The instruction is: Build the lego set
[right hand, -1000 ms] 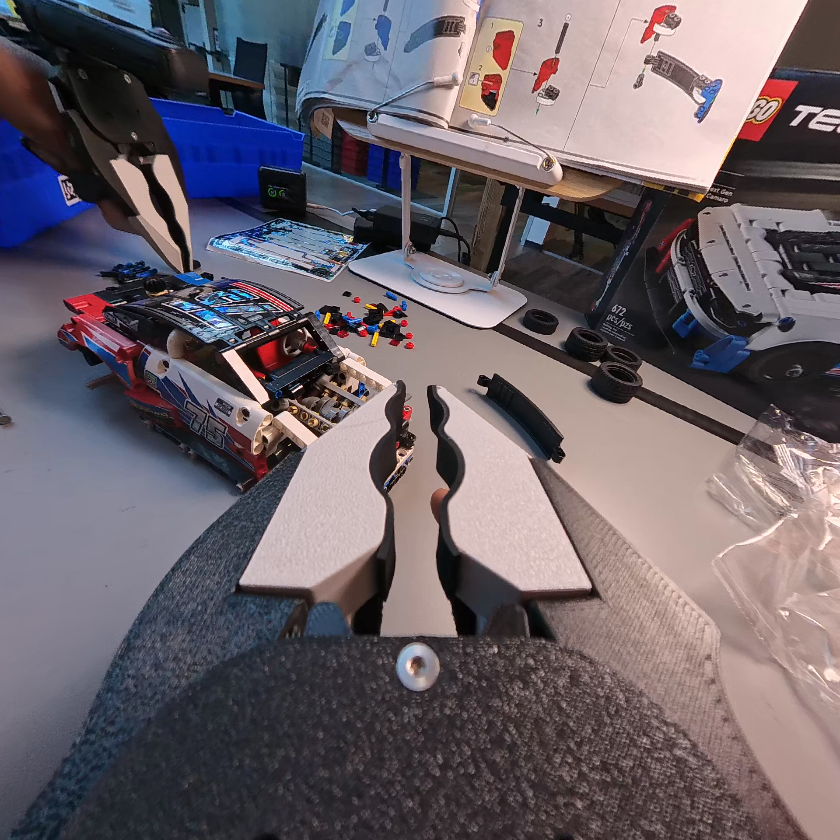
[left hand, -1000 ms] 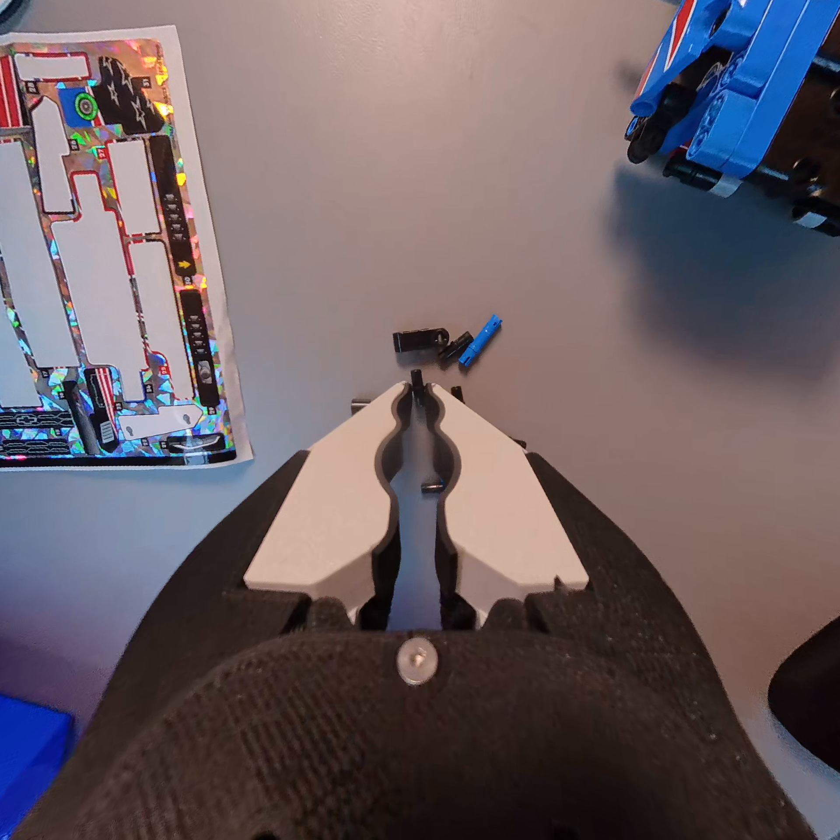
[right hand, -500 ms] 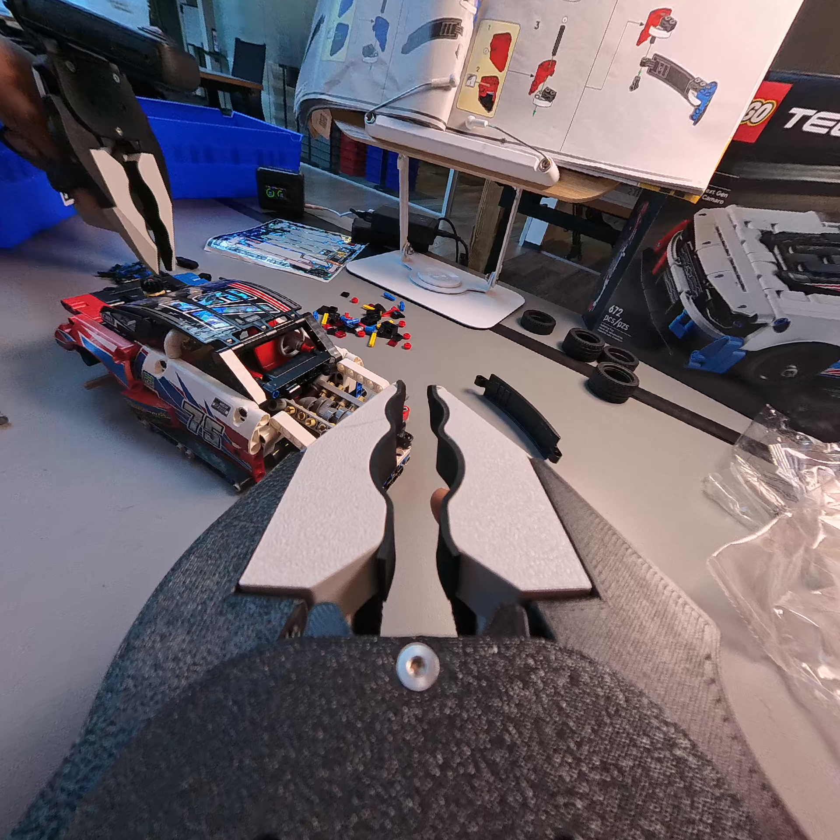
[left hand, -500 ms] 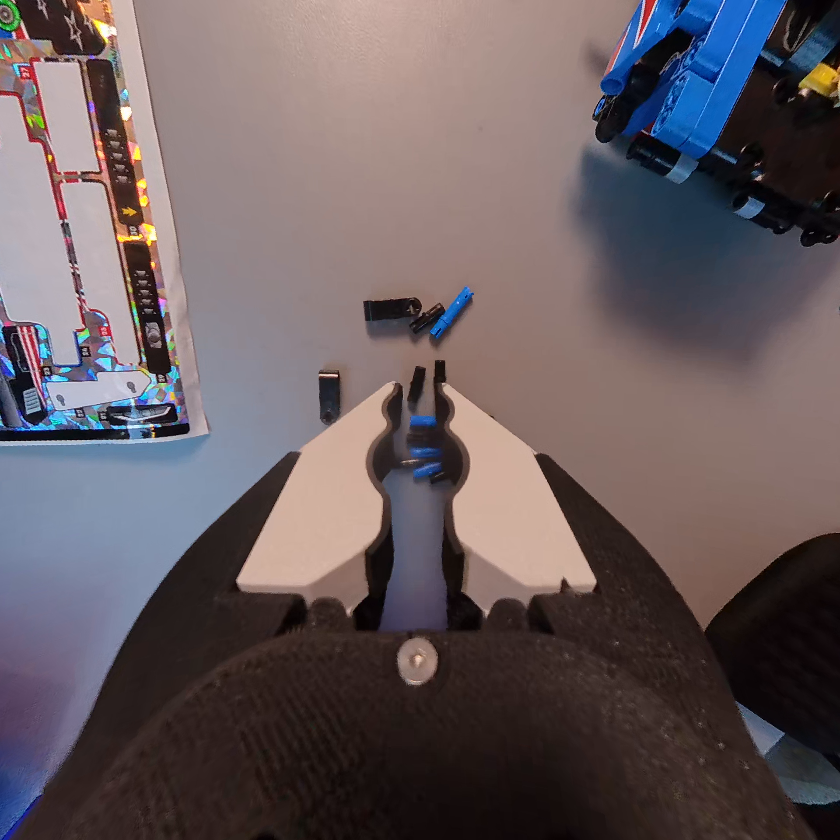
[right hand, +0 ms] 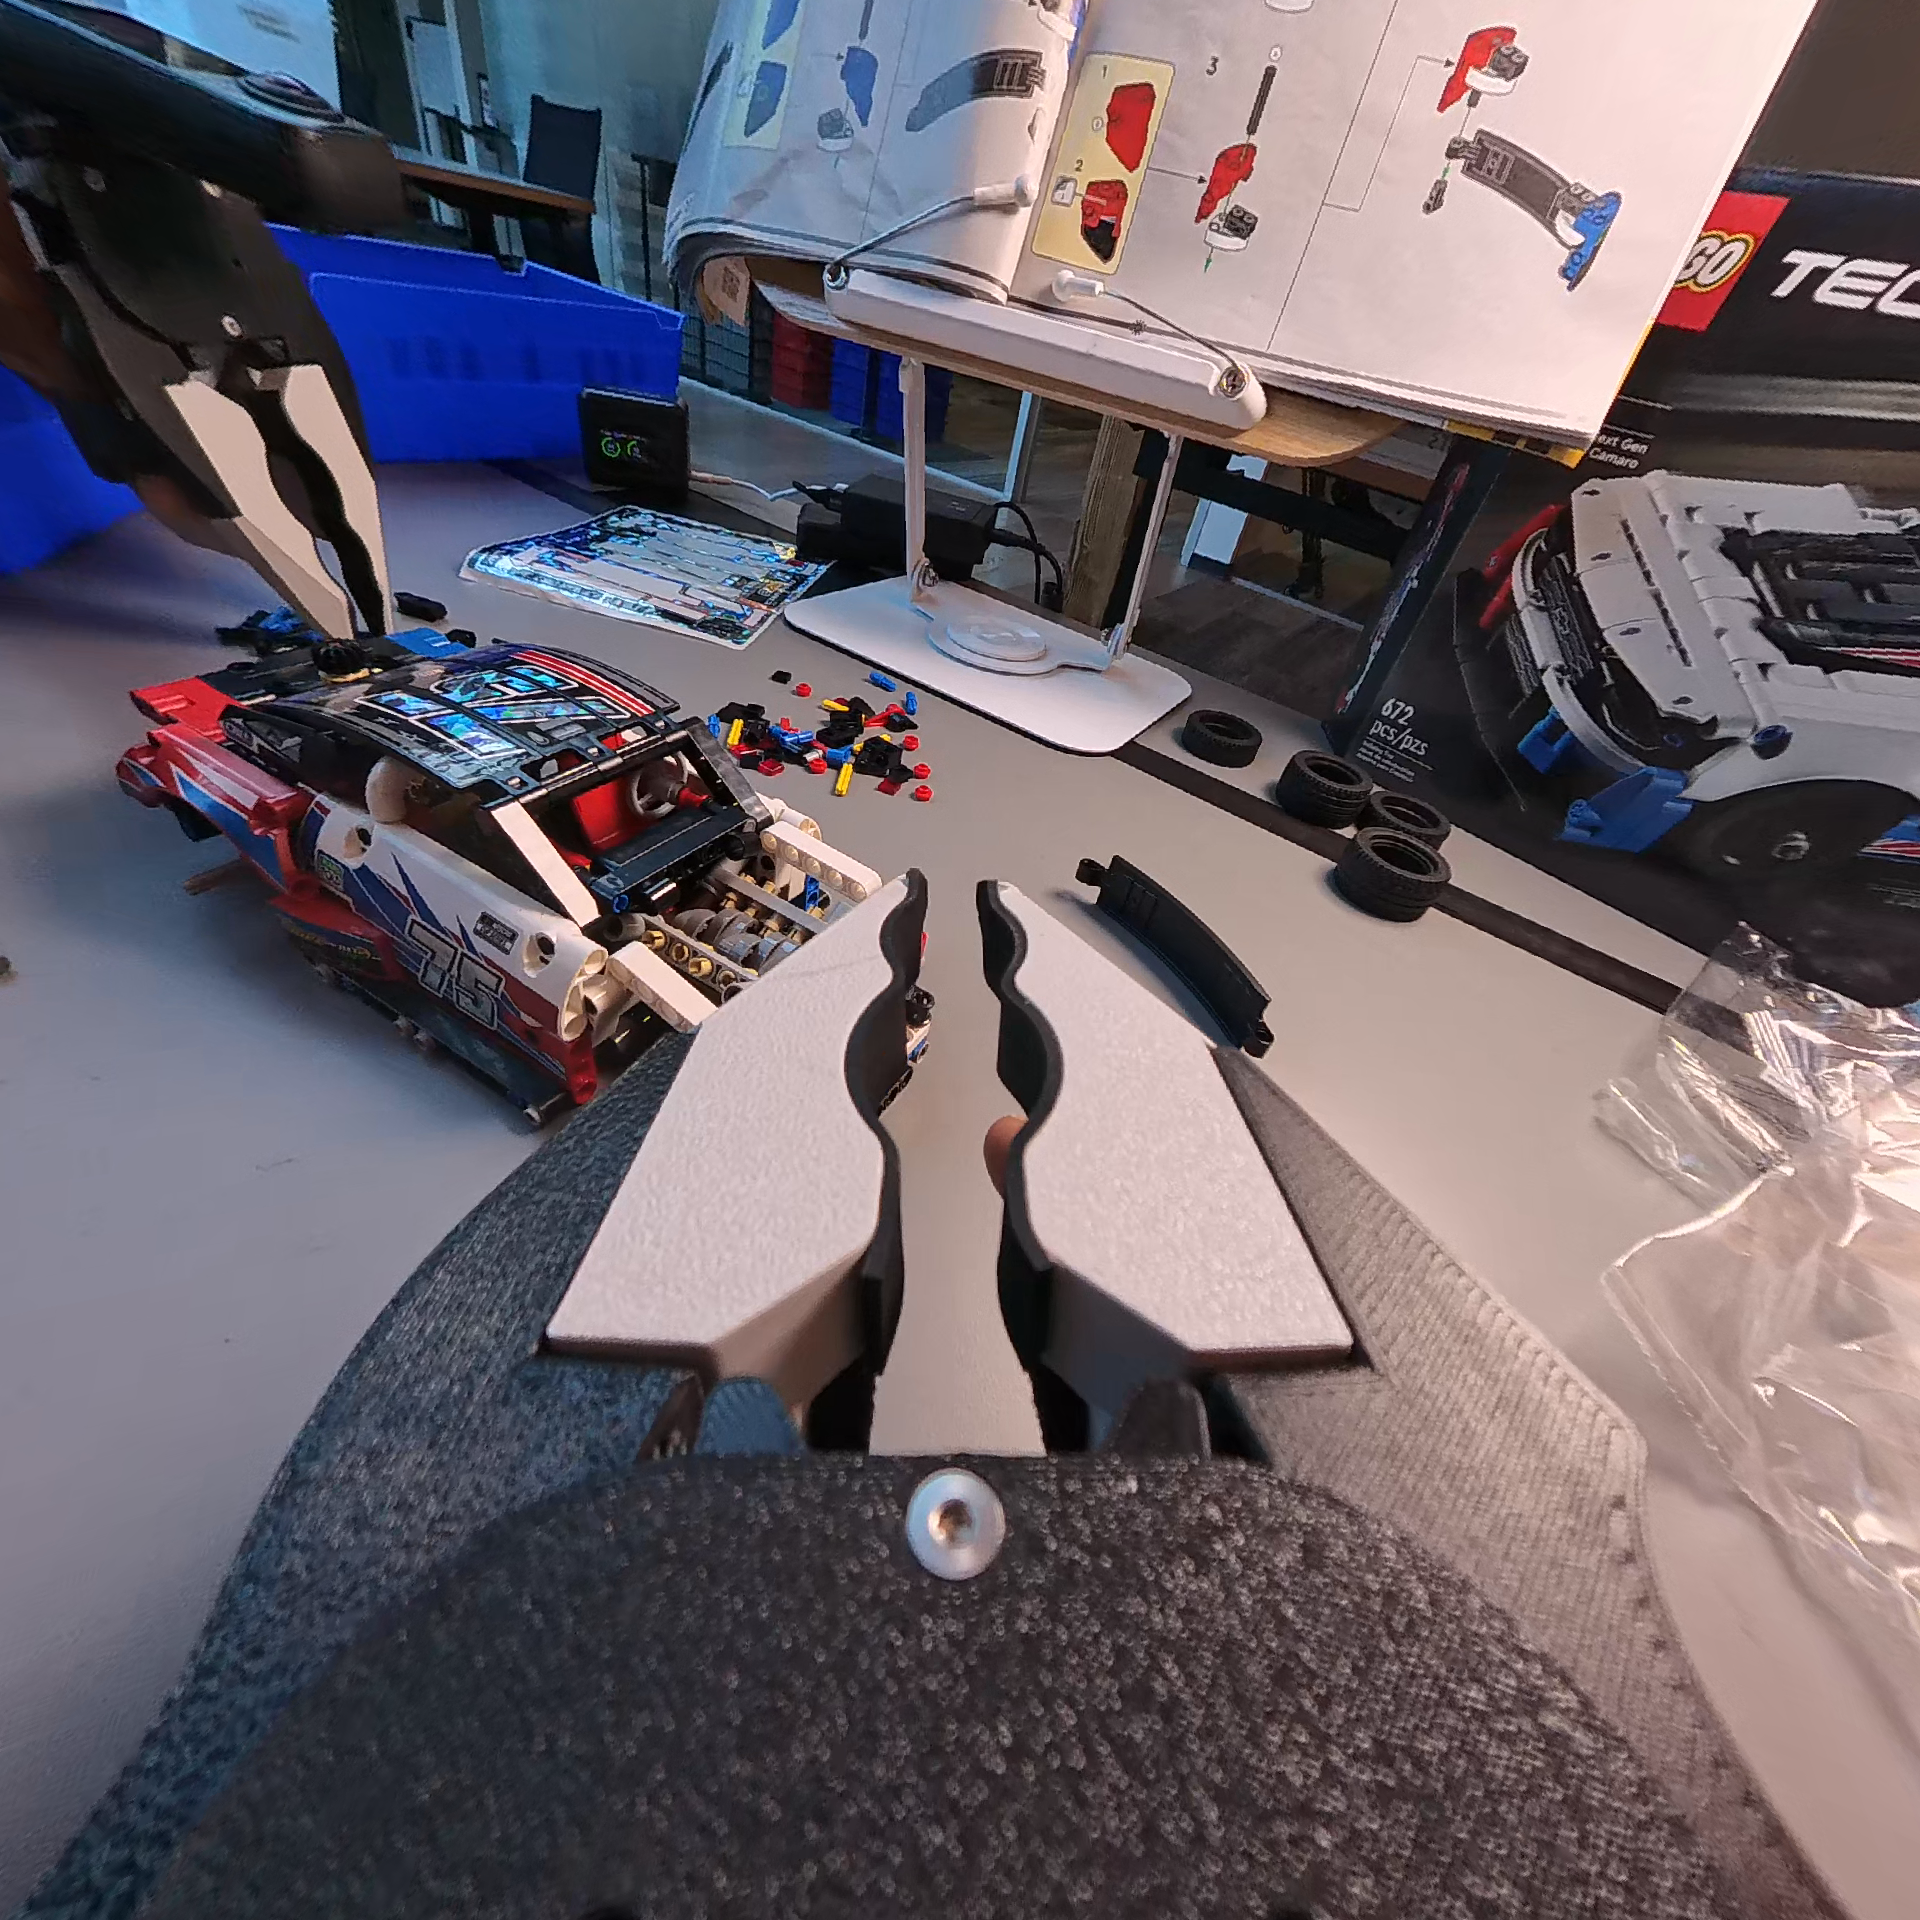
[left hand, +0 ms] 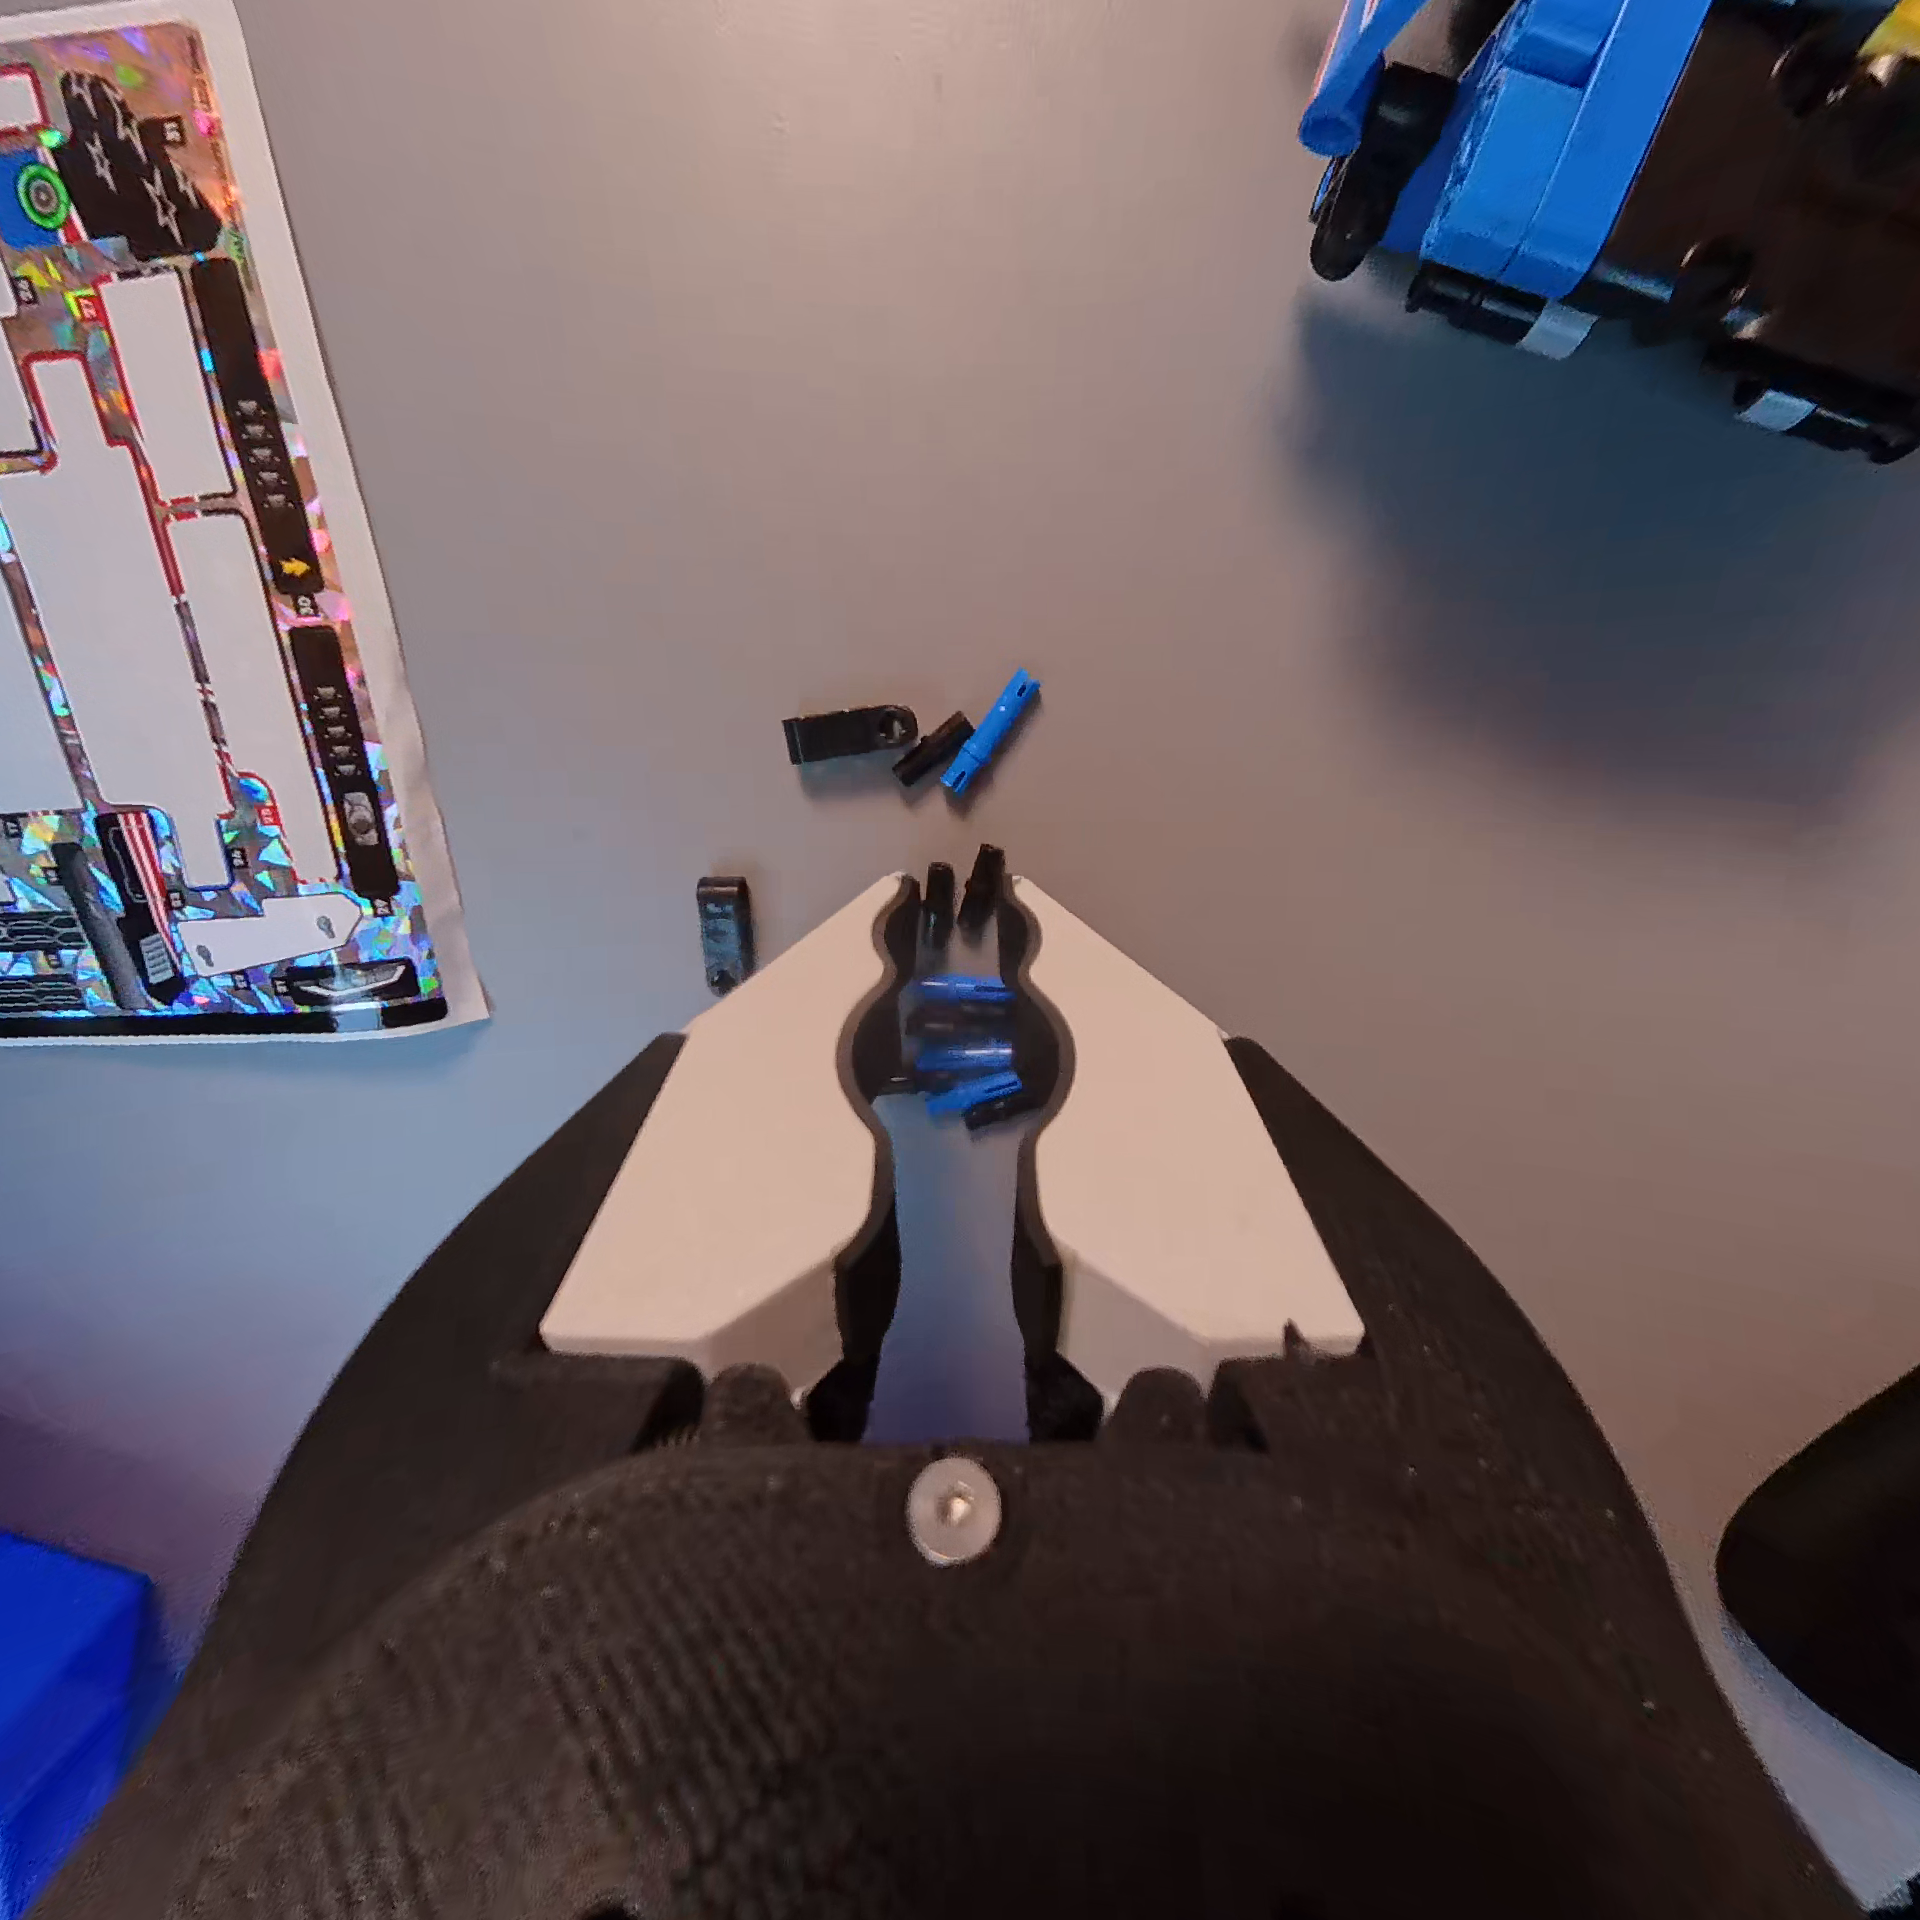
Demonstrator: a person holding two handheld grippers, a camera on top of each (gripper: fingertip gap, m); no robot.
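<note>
Left wrist view, near to far: left gripper (left hand: 954, 883) pointing down at the grey table (left hand: 1143, 520), jaws narrowly parted, nothing clamped; small heap of blue and black pins (left hand: 966, 1049) on the table seen through the gap; two black pins (left hand: 961, 888) at the tips; black connector (left hand: 723, 930) just left of the left finger; black lift-arm piece (left hand: 847, 734), short black pin (left hand: 932, 746) and blue pin (left hand: 992, 729) in a row just ahead; holographic sticker sheet (left hand: 197, 582) far left; blue rear end of the lego car (left hand: 1538, 177) top right

Right wrist view, near to far: right gripper (right hand: 952, 888) low over the table, jaws narrowly parted, empty; lego car (right hand: 447, 831) just left of the tips, resting on the table; curved black panel (right hand: 1179, 951) just right; clear plastic bags (right hand: 1787, 1195) at right edge; loose small parts pile (right hand: 831, 738) beyond the car; four black tyres (right hand: 1351, 810) near the set box (right hand: 1714, 675); white stand (right hand: 997, 644) bearing the instruction booklet (right hand: 1299, 156); blue bins (right hand: 468, 343) far left
</note>
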